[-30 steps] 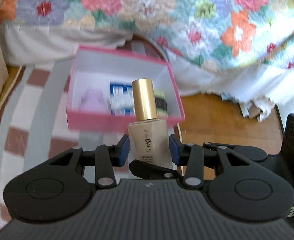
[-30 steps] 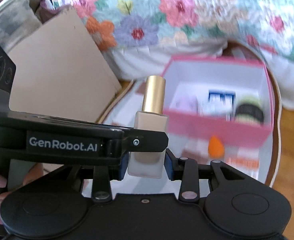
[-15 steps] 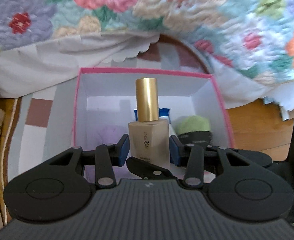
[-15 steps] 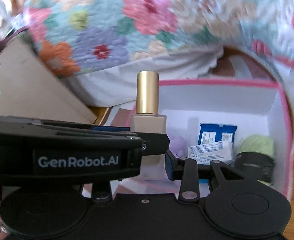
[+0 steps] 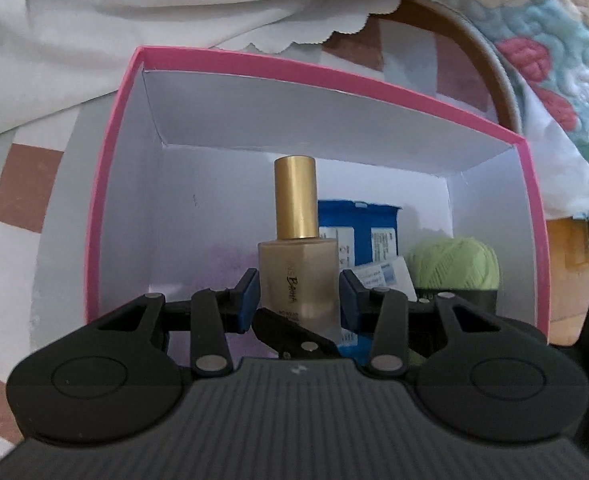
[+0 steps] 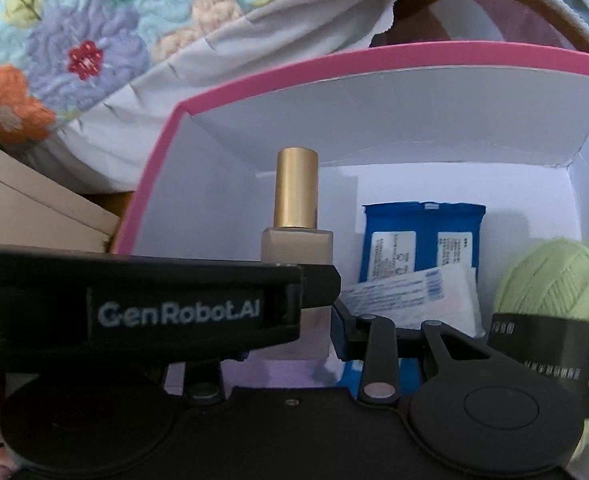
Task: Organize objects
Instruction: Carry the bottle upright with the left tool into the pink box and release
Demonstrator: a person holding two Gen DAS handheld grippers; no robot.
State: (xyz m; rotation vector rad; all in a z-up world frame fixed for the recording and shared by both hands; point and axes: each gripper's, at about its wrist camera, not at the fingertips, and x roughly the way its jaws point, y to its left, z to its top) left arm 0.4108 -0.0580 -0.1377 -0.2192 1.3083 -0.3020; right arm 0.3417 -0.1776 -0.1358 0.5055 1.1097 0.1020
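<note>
A beige foundation bottle with a gold cap stands upright between the blue pads of my left gripper, which is shut on it. The same bottle shows in the right wrist view. My right gripper is shut on its lower body. The left gripper's black body crosses in front and hides the right gripper's left finger. The bottle hangs inside the open pink box, left of its middle.
Inside the box lie a blue packet, a white sachet, a green yarn ball with a black band, and something pale purple. The box sits on a checked rug. A floral quilt hangs behind, cardboard at left.
Both grippers, still holding the bottle, have travelled forward and down from in front of the box to inside its walls. The box now fills both views.
</note>
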